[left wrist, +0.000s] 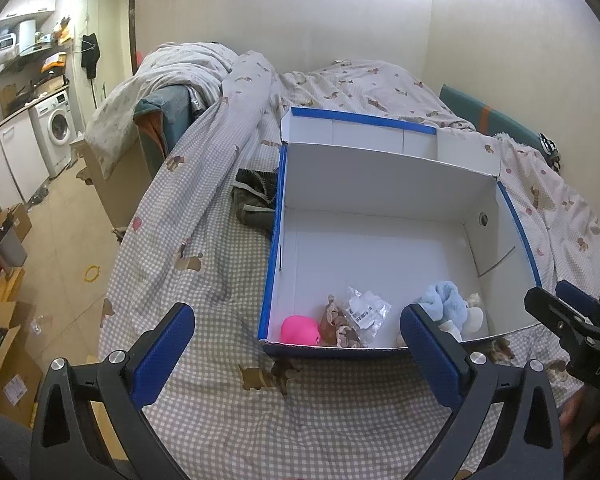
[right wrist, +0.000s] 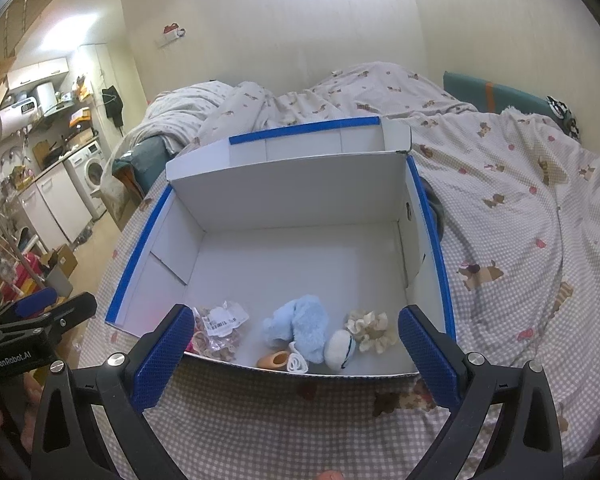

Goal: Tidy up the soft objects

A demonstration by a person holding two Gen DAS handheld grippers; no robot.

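An open white box with blue edges (left wrist: pixel 380 216) (right wrist: pixel 284 208) sits on the checked bedsheet. Near its front wall lie a pink ball (left wrist: pixel 299 330), a brown scrunchie in a clear bag (left wrist: pixel 342 326) (right wrist: pixel 220 330), a light blue plush (left wrist: pixel 446 300) (right wrist: pixel 300 324), a white round soft toy (right wrist: pixel 339 350), a cream scrunchie (right wrist: pixel 370 328) and a small orange piece (right wrist: pixel 274 360). My left gripper (left wrist: pixel 296 356) is open and empty, in front of the box's left front corner. My right gripper (right wrist: pixel 296 356) is open and empty, in front of the box's front wall.
A dark garment (left wrist: pixel 256 200) lies on the bed left of the box. A rumpled duvet (left wrist: pixel 340 88) fills the far bed. A teal cushion (right wrist: pixel 496 96) leans on the right wall. The bed's left edge drops to the floor with cardboard boxes (left wrist: pixel 4 360) and a washing machine (left wrist: pixel 58 128).
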